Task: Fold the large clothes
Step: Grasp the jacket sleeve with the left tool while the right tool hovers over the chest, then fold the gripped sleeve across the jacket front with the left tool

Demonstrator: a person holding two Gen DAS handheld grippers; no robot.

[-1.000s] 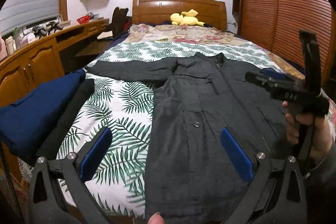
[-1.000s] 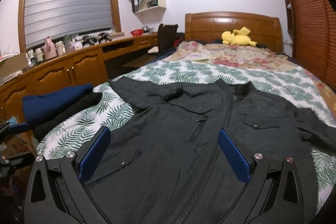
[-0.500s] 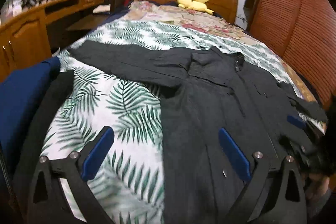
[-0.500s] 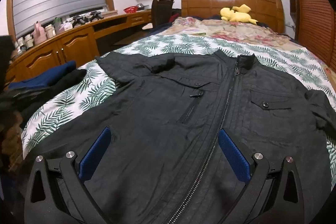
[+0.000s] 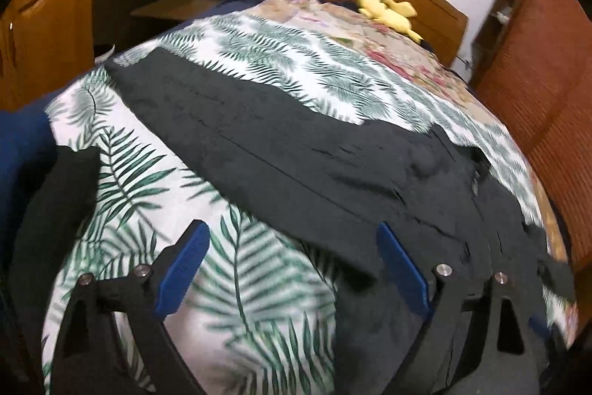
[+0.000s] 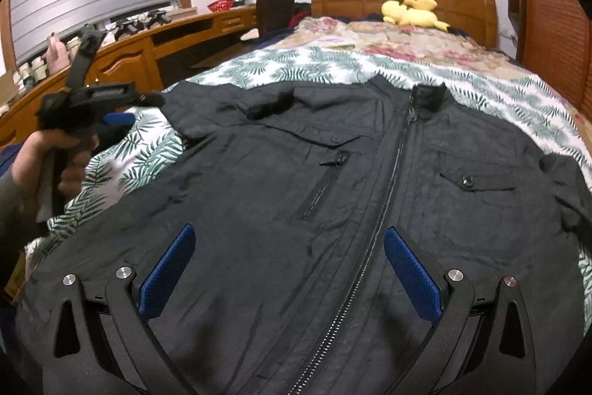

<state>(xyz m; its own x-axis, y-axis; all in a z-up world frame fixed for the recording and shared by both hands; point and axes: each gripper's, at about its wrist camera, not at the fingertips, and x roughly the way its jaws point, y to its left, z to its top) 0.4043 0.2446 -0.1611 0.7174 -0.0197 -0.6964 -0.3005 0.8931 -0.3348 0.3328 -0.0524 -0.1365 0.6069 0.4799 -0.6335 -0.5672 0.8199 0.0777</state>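
Having swung lower toward the black jacket's (image 5: 296, 150) outstretched sleeve (image 5: 229, 121) ahead, left gripper (image 5: 292, 269) spread wide, risking pinching the leaf-print bedsheet (image 5: 259, 284) underneath.

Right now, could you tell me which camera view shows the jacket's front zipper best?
The right wrist view: the zipper runs in plain sight down the spread black jacket, from collar to the frame's bottom. The left wrist view is blurred and mostly shows the jacket's outstretched sleeve; there the zipper is barely discernible.
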